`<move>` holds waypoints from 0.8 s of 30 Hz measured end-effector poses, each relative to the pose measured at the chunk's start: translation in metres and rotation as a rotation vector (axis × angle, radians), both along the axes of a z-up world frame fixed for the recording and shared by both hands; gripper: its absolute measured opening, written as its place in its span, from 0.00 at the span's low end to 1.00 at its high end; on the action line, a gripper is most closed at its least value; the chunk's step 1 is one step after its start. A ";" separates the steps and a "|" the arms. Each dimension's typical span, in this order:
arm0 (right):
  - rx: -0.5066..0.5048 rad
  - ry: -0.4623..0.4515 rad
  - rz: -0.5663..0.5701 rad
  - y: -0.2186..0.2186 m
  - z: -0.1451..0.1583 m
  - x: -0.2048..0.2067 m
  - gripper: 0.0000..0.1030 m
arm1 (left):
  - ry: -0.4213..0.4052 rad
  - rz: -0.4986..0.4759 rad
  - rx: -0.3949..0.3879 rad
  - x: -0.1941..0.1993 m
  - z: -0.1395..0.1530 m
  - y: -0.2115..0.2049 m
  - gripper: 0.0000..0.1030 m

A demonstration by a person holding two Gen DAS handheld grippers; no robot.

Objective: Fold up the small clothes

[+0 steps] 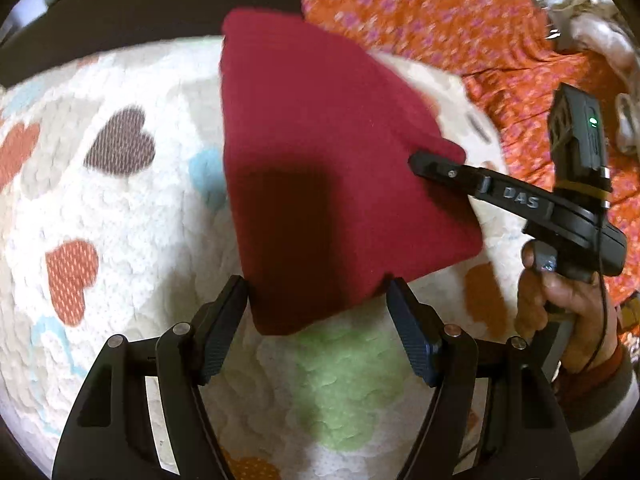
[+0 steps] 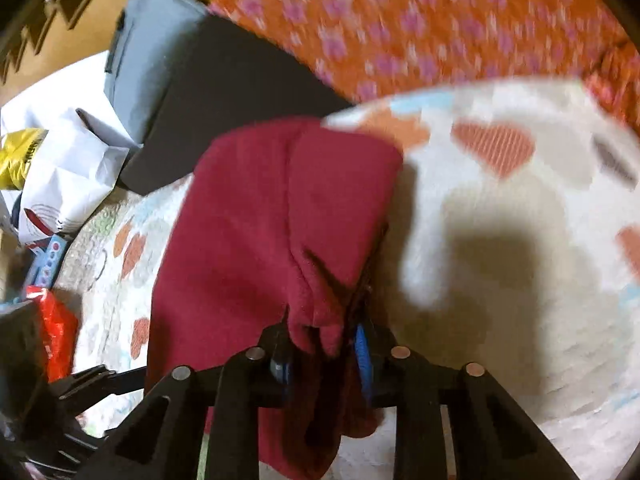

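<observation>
A dark red fleece garment (image 1: 320, 140) lies folded on a white quilt with hearts (image 1: 120, 220). My left gripper (image 1: 318, 292) stands open at the garment's near edge, with one fingertip at each side of that edge and neither pad pressing on it. My right gripper (image 1: 416, 160) comes in from the right, its tip on the garment's right corner. In the right wrist view a raised fold of the red garment (image 2: 260, 220) is bunched between the blue pads of my right gripper (image 2: 322, 344), which is shut on it.
Orange flowered fabric (image 1: 440, 12) lies beyond the quilt. A person's hand (image 1: 560, 300) holds the right gripper's handle. To the left in the right wrist view are a grey cushion (image 2: 148, 60), a white bag (image 2: 68, 172), a red packet (image 2: 56, 328) and a dark slab (image 2: 224, 88).
</observation>
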State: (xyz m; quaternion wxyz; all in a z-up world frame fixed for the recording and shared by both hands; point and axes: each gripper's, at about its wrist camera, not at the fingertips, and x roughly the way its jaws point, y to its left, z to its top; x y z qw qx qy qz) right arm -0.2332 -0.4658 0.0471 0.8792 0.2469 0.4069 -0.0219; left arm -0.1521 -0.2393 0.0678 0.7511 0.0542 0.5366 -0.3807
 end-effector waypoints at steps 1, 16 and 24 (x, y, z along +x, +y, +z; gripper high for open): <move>0.019 -0.020 -0.013 -0.003 0.001 -0.004 0.34 | 0.023 0.016 0.006 0.003 -0.004 0.002 0.69; -0.088 -0.123 -0.015 0.003 0.050 0.017 0.25 | -0.099 0.137 -0.015 0.026 0.018 0.008 0.69; -0.127 -0.030 0.011 0.008 0.010 0.058 0.24 | -0.073 0.133 0.028 0.040 -0.001 0.000 0.70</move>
